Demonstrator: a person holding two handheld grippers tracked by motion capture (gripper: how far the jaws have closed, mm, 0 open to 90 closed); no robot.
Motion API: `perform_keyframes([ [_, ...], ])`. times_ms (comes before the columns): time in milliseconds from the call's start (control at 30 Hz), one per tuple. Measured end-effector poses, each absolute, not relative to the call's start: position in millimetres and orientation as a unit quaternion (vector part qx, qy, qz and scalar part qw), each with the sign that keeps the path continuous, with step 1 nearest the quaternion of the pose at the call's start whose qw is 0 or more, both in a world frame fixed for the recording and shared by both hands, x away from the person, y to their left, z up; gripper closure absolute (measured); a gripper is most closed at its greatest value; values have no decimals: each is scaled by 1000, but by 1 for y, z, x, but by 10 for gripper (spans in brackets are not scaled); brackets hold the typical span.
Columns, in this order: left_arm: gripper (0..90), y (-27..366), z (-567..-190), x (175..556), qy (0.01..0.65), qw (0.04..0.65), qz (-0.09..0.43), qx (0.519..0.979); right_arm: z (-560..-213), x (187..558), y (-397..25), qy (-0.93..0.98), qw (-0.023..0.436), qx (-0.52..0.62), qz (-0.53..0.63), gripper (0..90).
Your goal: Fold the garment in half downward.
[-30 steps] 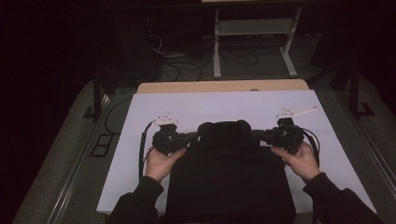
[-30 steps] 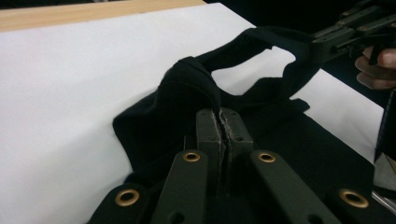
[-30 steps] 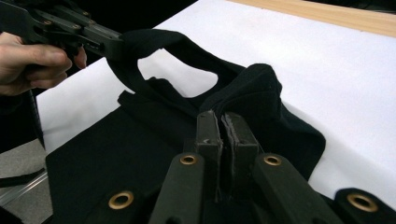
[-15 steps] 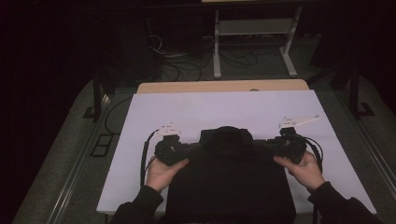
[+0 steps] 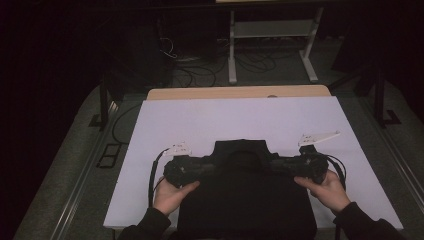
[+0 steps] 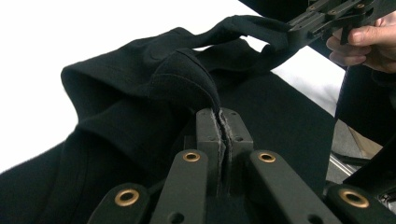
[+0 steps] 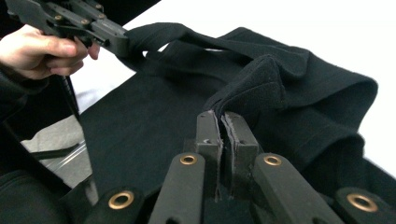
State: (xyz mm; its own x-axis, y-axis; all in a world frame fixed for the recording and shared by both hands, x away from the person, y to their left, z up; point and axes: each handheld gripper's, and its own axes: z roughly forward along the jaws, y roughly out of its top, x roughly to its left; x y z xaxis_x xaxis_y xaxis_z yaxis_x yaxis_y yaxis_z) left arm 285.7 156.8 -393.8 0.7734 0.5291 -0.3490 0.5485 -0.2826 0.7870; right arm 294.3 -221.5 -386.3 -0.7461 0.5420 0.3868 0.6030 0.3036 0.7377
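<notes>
The left gripper (image 5: 200, 170) is clamping a fold of the black garment (image 5: 247, 200), its jaws pressed together on the cloth with no gap showing in the left gripper view. The garment is lying across the near edge of the white tabletop (image 5: 240, 117), its body hanging off that edge toward the person. Its pinched top hem is running left to right between both hands, so each hand is holding one end of this long axis. The right gripper (image 5: 295, 165) is gripping the opposite shoulder equally tight, and any pull looks shared evenly.
</notes>
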Motion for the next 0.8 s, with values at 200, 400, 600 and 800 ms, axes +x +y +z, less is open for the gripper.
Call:
perform_keyframes([
  [200,865,156,-396,279,328,489,-18,808,-391,286,-219,-812,51,-348,-466,842],
  [400,866,154,-402,273,321,478,-32,817,-397,281,-219,-816,68,-344,-459,842],
  [600,864,154,-405,266,319,484,-57,813,-401,275,-218,-819,80,-339,-456,841],
  [800,864,153,-407,261,313,477,-65,819,-406,268,-215,-827,98,-331,-443,840],
])
